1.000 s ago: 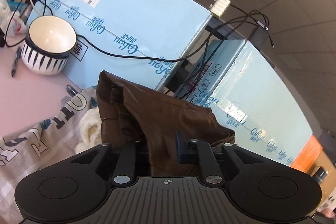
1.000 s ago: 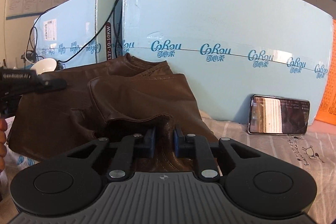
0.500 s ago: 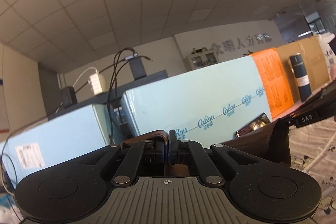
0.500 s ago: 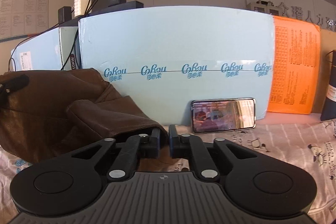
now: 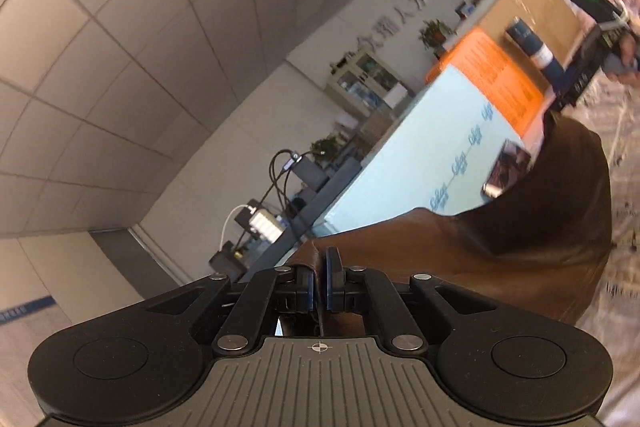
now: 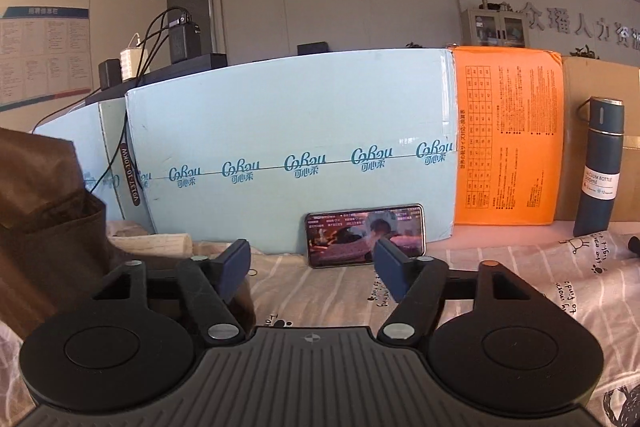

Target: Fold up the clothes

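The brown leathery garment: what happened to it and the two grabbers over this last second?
The right gripper let go: half a second ago it pinched the brown leathery garment; now its jaws stand wide open and empty, the garment off to its left. The left gripper kept its pinch on the fabric while tilting up towards the ceiling. The pale blue boxes, the propped phone and the dark blue flask stayed put.

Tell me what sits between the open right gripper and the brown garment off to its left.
Nothing visible does. The right gripper is open over bare printed sheet, and the brown garment hangs just left of its left finger. The phone leans ahead against the blue box, outside that path.
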`<act>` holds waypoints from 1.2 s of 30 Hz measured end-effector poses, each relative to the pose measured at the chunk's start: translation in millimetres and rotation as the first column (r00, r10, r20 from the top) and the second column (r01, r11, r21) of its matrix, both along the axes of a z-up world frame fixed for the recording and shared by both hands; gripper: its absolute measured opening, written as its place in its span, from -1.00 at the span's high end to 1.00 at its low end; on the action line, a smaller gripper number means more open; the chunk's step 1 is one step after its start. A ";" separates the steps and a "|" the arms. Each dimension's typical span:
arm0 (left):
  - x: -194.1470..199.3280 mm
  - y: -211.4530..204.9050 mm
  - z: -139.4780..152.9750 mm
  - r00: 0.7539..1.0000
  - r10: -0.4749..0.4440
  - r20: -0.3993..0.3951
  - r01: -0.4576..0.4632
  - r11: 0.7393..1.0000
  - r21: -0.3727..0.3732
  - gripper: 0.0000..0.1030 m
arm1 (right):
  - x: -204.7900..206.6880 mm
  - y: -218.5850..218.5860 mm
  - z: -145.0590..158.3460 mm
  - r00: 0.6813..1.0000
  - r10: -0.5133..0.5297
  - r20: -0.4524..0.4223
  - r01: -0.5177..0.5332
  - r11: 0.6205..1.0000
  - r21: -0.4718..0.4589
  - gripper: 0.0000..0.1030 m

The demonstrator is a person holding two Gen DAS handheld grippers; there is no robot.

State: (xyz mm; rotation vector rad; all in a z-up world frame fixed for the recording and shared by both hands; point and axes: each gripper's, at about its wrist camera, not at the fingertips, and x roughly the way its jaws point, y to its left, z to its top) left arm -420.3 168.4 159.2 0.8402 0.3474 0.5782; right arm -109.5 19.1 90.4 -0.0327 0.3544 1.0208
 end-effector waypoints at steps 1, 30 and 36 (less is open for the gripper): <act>-5.0 -2.6 9.3 0.999 0.018 -0.035 -0.018 1.000 0.002 0.88 | 5.0 0.3 5.0 0.999 0.016 -0.030 -0.016 1.000 -0.008 -0.68; -51.0 -22.4 -123.0 0.923 0.040 0.382 0.146 0.883 -0.445 0.95 | -30.1 93.3 -45.0 0.817 0.391 -0.424 -0.397 0.914 0.080 0.89; -14.9 -24.5 -93.8 0.857 -0.088 0.508 0.312 0.873 -0.375 0.95 | 7.9 34.4 8.1 0.911 0.293 -0.291 -0.244 0.951 0.191 0.89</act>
